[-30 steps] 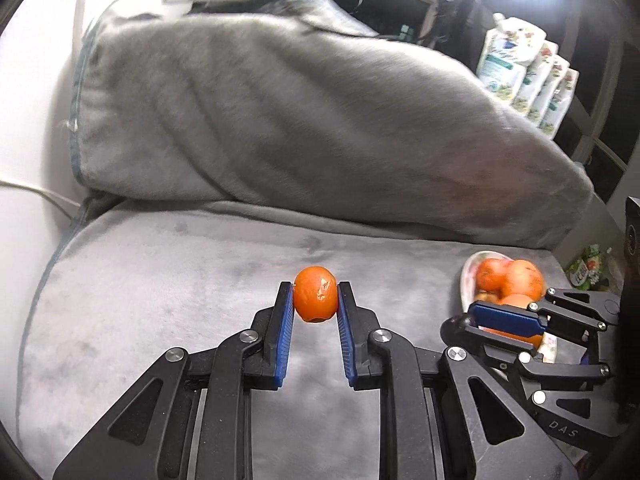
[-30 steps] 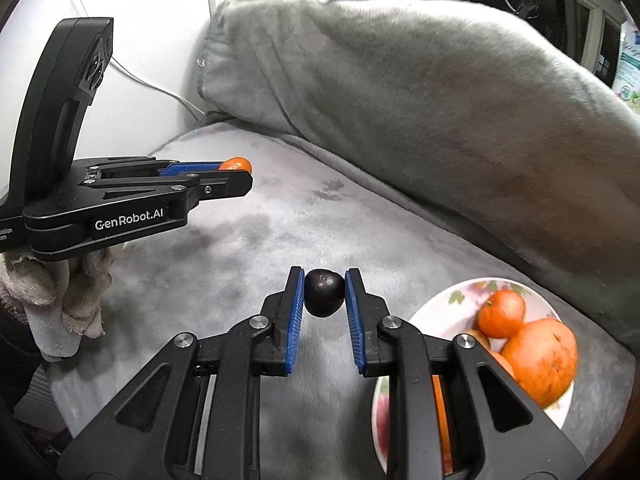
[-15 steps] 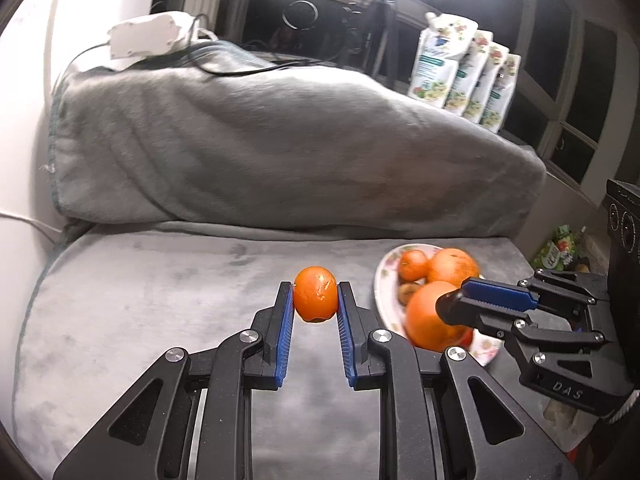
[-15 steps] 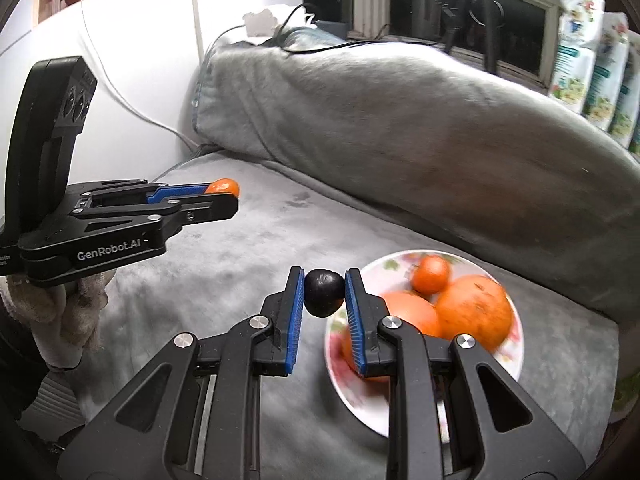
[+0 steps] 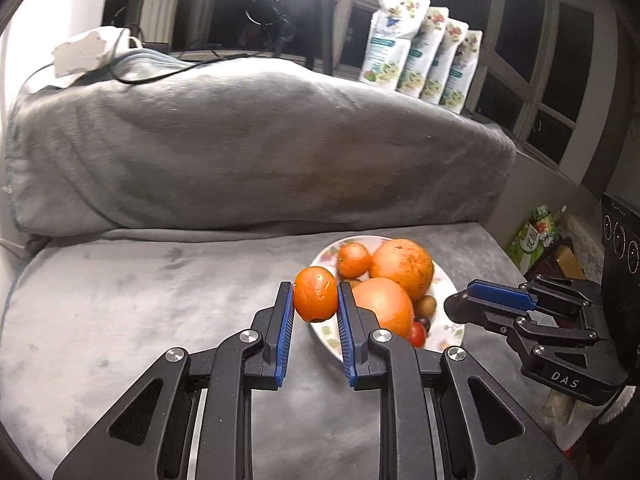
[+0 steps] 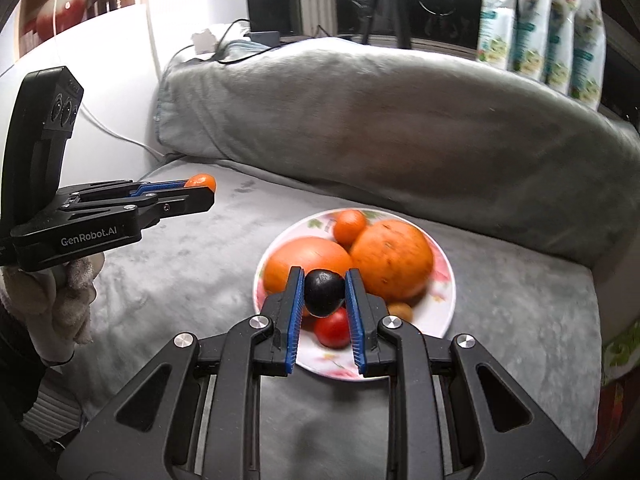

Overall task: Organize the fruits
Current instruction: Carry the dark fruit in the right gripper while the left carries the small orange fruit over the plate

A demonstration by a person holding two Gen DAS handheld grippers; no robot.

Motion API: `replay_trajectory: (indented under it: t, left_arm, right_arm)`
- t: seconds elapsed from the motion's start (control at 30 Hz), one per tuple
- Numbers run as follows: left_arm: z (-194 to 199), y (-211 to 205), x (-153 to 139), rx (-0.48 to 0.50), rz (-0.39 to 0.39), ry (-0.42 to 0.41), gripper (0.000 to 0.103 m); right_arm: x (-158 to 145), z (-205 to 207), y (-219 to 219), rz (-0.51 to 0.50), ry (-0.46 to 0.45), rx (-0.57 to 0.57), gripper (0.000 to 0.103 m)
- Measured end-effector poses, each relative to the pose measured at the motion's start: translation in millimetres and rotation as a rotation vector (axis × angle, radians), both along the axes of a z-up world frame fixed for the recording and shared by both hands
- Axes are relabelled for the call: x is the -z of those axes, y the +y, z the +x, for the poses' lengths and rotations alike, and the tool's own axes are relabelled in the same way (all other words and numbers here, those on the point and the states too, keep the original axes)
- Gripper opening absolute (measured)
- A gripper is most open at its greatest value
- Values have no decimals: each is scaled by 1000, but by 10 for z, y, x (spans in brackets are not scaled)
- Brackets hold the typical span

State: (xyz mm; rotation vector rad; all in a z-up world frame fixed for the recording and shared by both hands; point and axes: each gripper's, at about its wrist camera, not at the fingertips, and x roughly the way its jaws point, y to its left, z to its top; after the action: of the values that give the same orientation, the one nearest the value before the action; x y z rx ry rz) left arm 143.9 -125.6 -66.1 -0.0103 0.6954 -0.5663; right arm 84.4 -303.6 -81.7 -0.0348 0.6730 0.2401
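Both grippers have been carried sideways toward the floral plate [image 6: 442,280], now nearer the middle of each view. A small orange [image 5: 315,294] is clamped between the left gripper [image 5: 312,300] pads beside the plate's rim. A dark plum [image 6: 324,293] is pinched by the right gripper [image 6: 322,296] above the plate's piled fruit.

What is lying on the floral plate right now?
On the plate: two large oranges, a small tangerine, a red fruit, a brownish fruit. Anything beneath them is hidden.
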Motion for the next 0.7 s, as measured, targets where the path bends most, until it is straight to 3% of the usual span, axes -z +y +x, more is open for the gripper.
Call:
replay_trajectory:
  t: [0.7]
  left_arm:
    - [365,-395,175,40,3,93,19]
  right_arm:
    - [251,20,-273,71,28,30,22]
